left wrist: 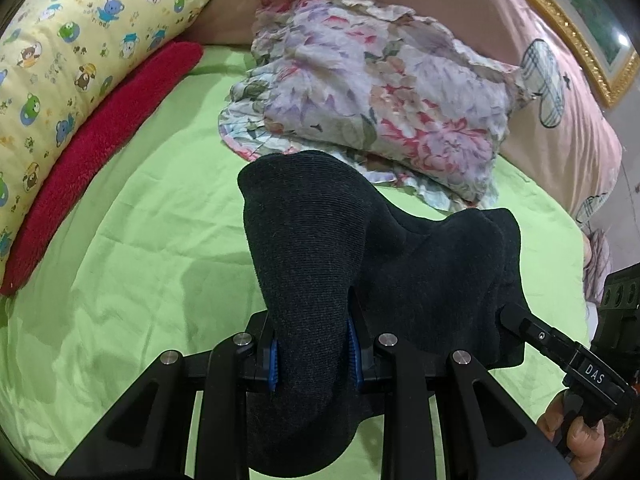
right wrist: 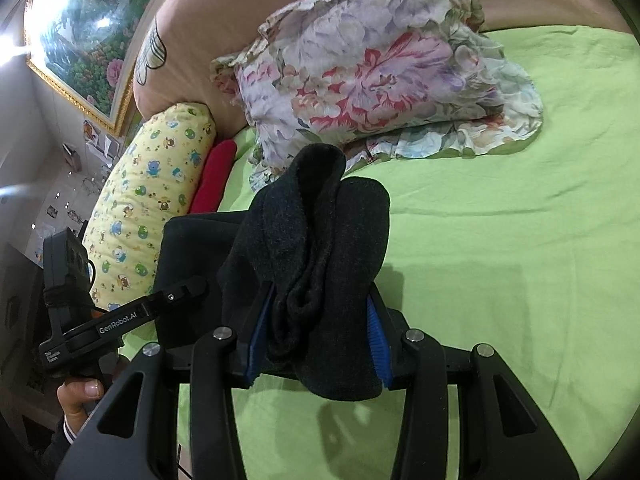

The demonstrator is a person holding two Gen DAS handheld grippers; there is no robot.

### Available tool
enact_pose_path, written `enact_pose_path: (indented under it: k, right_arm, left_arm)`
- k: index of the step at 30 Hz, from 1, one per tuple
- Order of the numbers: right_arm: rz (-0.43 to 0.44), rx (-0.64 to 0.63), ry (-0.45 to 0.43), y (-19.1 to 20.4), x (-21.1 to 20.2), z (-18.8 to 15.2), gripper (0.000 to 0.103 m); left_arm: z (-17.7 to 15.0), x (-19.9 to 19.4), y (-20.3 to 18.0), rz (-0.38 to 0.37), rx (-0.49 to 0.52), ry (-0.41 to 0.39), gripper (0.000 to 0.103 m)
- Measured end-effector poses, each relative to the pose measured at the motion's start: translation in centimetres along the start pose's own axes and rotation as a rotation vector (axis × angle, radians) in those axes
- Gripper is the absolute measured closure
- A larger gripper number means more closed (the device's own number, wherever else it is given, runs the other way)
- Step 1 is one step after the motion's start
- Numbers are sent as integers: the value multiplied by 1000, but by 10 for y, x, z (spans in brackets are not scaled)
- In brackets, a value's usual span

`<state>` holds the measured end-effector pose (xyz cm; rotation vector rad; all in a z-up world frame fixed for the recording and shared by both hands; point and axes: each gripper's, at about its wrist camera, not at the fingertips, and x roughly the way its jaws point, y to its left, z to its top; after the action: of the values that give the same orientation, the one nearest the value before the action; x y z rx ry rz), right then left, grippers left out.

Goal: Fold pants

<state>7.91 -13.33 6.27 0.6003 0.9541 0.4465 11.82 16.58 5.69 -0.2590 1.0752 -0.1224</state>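
Both tongs carry the dark grey pants [left wrist: 320, 248] clear of the green bed sheet [left wrist: 132, 240]. Left tongs [left wrist: 314, 356]: blue pads clamped on a thick bunched fold of the fabric, which rises ahead of them in a hump and hangs below them. Right tongs [right wrist: 316, 332]: likewise clamped on a gathered wad of the same garment, set wider, with cloth draping forward over the pads. In the left wrist view the right tongs show at the right edge, gripping the neighbouring edge of the cloth; in the right wrist view the left tongs show at the left, a thumb [right wrist: 86, 390] on the handle. The two grips sit near each other, with slack fabric sagging between. Behind: a floral pillow [left wrist: 372, 96], a yellow bolster with cartoon bears [left wrist: 80, 48] and a red towel roll [left wrist: 104, 152] beside it, along the head of the bed. Judged step: carrying the pants, lifted and held at two points, before laying out or folding over; which part of the garment is gripped cannot be told. Judged next move: draw the tongs apart to take up the slack, then lower the cloth flat onto the open sheet short of the pillow. Risk: the bunched grips may leave creases or hold uneven layers.
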Motion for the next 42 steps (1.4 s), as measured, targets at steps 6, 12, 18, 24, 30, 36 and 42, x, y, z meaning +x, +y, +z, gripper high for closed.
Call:
enact_pose_path:
  k: [6, 12, 18, 24, 30, 36, 42]
  right_arm:
    - [4, -12, 29, -8, 21, 9, 58]
    - [1, -9, 65, -15, 44, 15, 58]
    - [-32, -11, 107, -23, 62, 14, 56]
    - [-126, -20, 104, -42, 71, 16, 48]
    - [-134, -71, 96, -53, 76, 17, 40]
    - [-142, -82, 84, -61, 80, 15, 32]
    - [-126, -94, 75, -57, 74, 15, 32]
  left_arm:
    - [5, 18, 6, 16, -1, 8, 77]
    - [6, 40, 17, 27, -28, 37, 77]
    - [3, 55, 27, 49, -38, 67, 69]
    - [2, 63, 44, 76, -52, 66, 39]
    - [0, 71, 66, 51, -97, 57, 22]
    - [0, 77, 68, 63, -103, 69, 16]
    - [-1, 68, 60, 108, -64, 55, 16]
